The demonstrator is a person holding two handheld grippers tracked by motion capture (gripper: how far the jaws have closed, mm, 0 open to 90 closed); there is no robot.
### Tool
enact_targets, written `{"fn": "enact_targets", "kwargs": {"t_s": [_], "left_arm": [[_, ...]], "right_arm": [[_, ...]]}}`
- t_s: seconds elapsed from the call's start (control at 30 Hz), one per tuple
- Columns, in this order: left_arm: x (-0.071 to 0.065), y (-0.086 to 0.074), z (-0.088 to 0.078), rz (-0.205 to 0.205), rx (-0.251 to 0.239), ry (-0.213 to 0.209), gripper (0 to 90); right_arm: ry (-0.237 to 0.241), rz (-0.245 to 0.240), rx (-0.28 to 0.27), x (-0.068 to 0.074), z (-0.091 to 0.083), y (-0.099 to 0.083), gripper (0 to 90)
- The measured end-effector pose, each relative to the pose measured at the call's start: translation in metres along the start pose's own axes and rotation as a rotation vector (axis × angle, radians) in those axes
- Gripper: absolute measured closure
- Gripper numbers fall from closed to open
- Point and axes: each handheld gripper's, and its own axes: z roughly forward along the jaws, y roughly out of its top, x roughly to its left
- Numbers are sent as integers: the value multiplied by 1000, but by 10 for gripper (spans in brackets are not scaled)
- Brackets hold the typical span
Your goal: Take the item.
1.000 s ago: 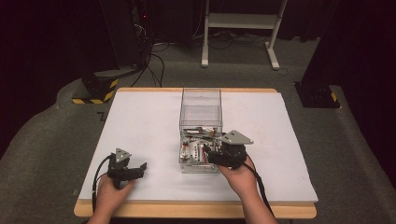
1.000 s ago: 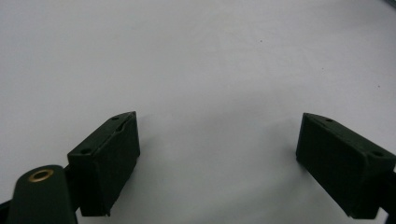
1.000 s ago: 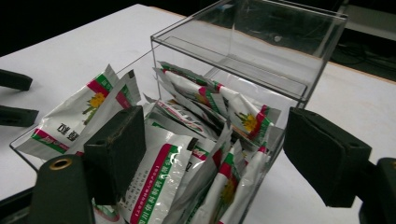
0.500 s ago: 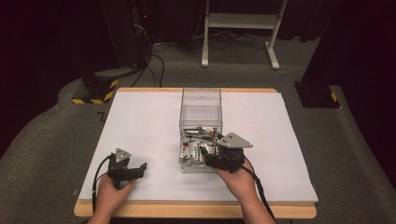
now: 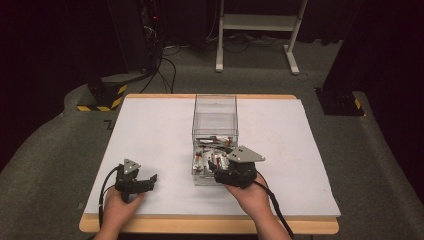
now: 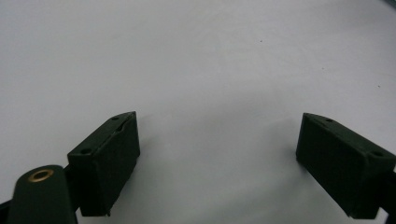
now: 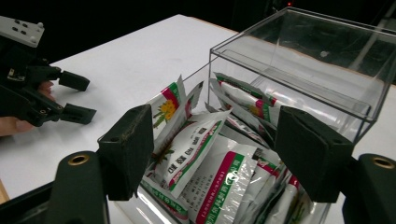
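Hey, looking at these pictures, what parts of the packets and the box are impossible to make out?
- Printed text on the sachets: right gripper view, too blurred to read.
- Lower sachets: right gripper view, buried under upper ones; count unclear.
- Sachets: high view, too small, partly behind the right gripper.
- Clear plastic box: right gripper view, far end cut off by the edge.

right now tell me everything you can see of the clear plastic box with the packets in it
The clear plastic box is a tall, square-sided, see-through container with an open near section, standing upright mid-table on the white table cover. White sachets with red and green stripes are stuffed inside, several poking up and leaning out. The right gripper hangs over them, its jaws apart on either side of the sachets.
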Motion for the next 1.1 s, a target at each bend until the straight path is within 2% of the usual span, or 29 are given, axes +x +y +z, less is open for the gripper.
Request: {"fn": "enact_targets", "kwargs": {"t_s": [0.53, 0.93, 1.1], "left_arm": [[0, 0, 0, 2, 0, 1, 136], [0, 0, 0, 2, 1, 0, 137], [0, 0, 0, 0, 0, -1, 137]], "right_arm": [[30, 0, 41, 7, 9, -6, 349], [42, 26, 77, 8, 14, -11, 474], [44, 57, 101, 7, 17, -13, 544]]}}
